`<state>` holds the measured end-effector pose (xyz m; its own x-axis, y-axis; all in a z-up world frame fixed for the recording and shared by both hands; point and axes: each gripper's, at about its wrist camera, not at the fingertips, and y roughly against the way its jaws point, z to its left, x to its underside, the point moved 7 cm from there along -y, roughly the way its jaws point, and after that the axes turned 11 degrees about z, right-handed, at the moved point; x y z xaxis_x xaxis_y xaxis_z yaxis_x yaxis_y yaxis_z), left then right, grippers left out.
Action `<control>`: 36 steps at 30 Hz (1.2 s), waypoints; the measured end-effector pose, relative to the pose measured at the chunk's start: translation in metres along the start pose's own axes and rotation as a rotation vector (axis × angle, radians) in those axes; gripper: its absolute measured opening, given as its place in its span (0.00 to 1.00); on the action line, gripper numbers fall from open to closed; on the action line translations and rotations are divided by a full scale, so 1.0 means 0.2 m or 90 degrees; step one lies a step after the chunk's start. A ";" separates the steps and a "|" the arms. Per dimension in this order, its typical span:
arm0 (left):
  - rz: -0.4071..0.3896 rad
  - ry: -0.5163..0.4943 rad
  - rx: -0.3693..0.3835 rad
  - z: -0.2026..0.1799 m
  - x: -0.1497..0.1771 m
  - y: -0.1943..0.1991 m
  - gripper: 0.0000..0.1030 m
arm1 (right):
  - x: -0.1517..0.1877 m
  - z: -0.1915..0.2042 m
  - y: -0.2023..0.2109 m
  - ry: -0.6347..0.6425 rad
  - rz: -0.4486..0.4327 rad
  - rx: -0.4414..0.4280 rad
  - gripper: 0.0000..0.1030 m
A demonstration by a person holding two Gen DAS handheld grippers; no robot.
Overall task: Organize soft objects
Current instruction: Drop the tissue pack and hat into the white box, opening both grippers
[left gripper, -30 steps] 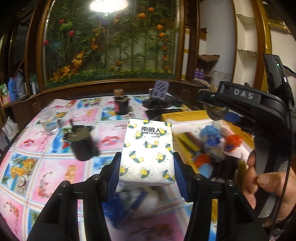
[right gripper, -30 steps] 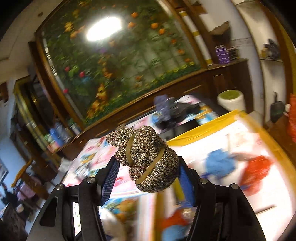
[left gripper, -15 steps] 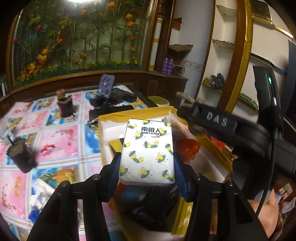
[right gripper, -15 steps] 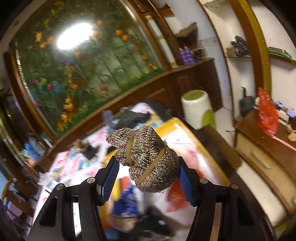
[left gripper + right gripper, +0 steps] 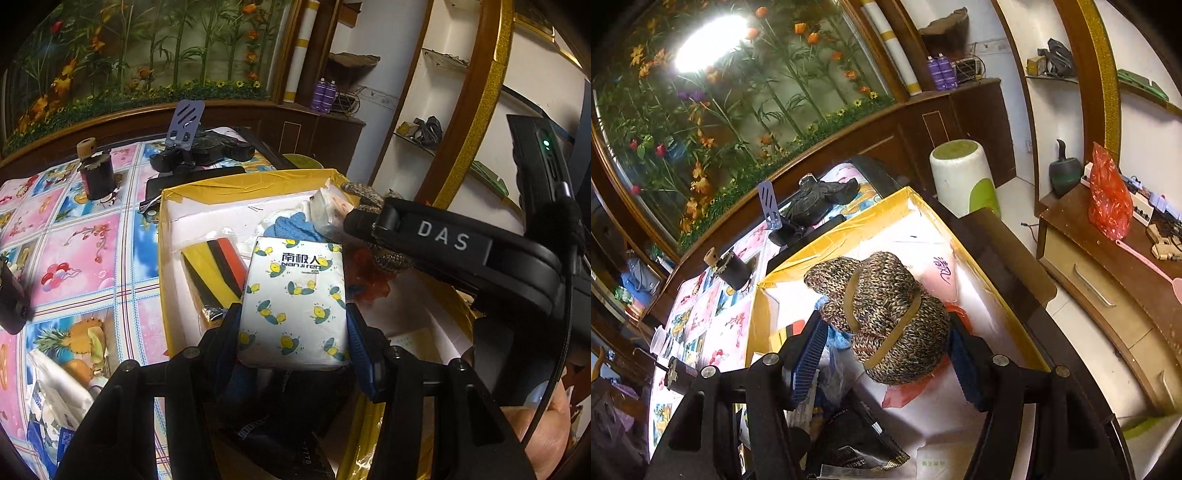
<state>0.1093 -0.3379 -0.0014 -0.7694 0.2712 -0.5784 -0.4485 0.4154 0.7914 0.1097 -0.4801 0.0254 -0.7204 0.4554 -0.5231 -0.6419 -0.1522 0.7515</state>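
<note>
My left gripper (image 5: 293, 314) is shut on a white tissue pack (image 5: 295, 302) printed with yellow lemons, held over the near part of a yellow-taped white box (image 5: 236, 184). My right gripper (image 5: 886, 332) holds a brown knitted bundle (image 5: 886, 314) tied with a band, above the box's (image 5: 849, 221) middle. Its jaws are opening a little and the bundle is still between the pads. In the left wrist view the bundle (image 5: 364, 190) pokes out past the right gripper's finger. Inside the box lie a yellow, black and red striped pack (image 5: 214, 273), a blue cloth (image 5: 291, 227) and a red item (image 5: 369, 284).
Left of the box, on the flowered table cloth (image 5: 85, 254), stand a black jar with a cork (image 5: 96, 173) and a phone stand with black gear (image 5: 184, 125). Plastic bags (image 5: 55, 387) lie near left. A white-green stool (image 5: 964, 181) and a wooden cabinet (image 5: 1108, 280) stand right.
Both grippers have swung right, from over the table cloth to over the box, and tipped downward. The tissue pack and the knitted bundle stay between their fingers.
</note>
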 end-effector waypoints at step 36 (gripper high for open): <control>-0.065 0.011 0.021 0.28 0.14 0.34 0.72 | 0.03 0.22 0.27 0.088 -0.186 -0.056 0.79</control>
<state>0.0832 -0.2542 0.0250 -0.7284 0.2111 -0.6518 -0.5097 0.4687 0.7214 0.0824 -0.4466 0.0816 -0.5281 0.3681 -0.7652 -0.8421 -0.1112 0.5277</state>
